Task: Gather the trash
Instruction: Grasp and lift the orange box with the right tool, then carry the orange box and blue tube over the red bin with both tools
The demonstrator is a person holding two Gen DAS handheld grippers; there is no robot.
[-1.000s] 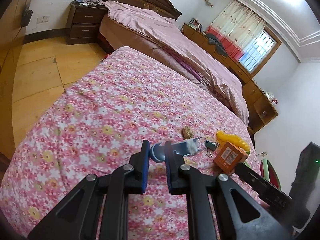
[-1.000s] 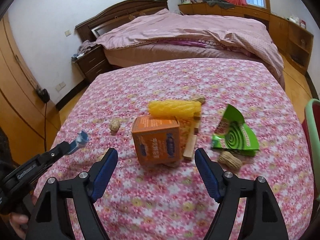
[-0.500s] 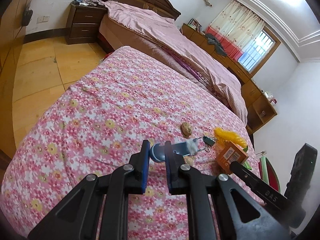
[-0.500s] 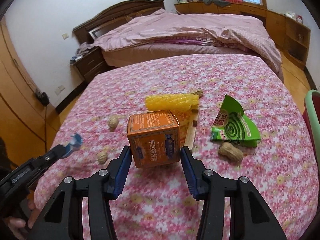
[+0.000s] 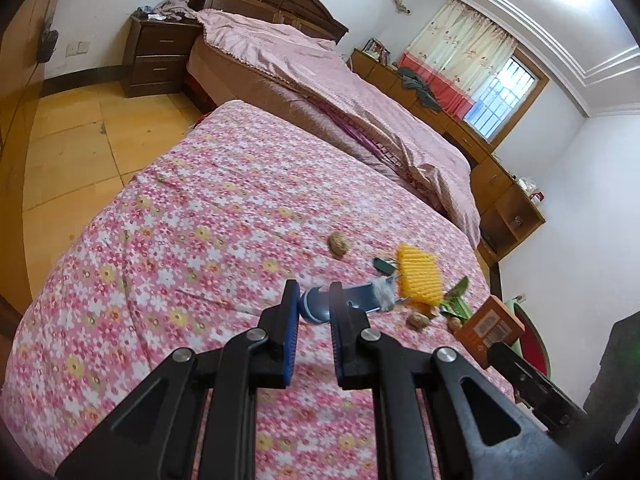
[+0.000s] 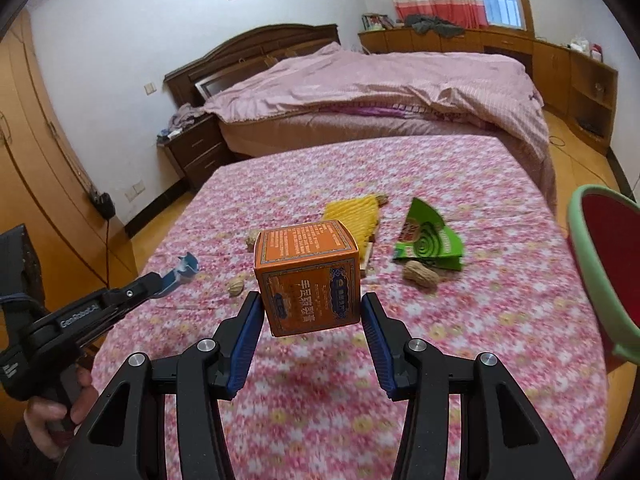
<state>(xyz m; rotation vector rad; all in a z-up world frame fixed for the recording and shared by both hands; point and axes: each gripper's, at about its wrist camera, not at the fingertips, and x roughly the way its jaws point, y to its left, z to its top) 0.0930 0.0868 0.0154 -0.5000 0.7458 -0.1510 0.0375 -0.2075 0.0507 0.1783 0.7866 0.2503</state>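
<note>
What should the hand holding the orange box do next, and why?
Probably carry it right, toward the green-rimmed bin. The right gripper is shut on the orange box, which is lifted off the flowered bed. The bin sits at the bed's right edge. The left gripper is busy holding a blue scrap.

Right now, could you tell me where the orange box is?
The orange box is clamped between the right gripper fingers, lifted above the floral bedspread in the right wrist view, with the yellow mesh sleeve behind it.
</note>
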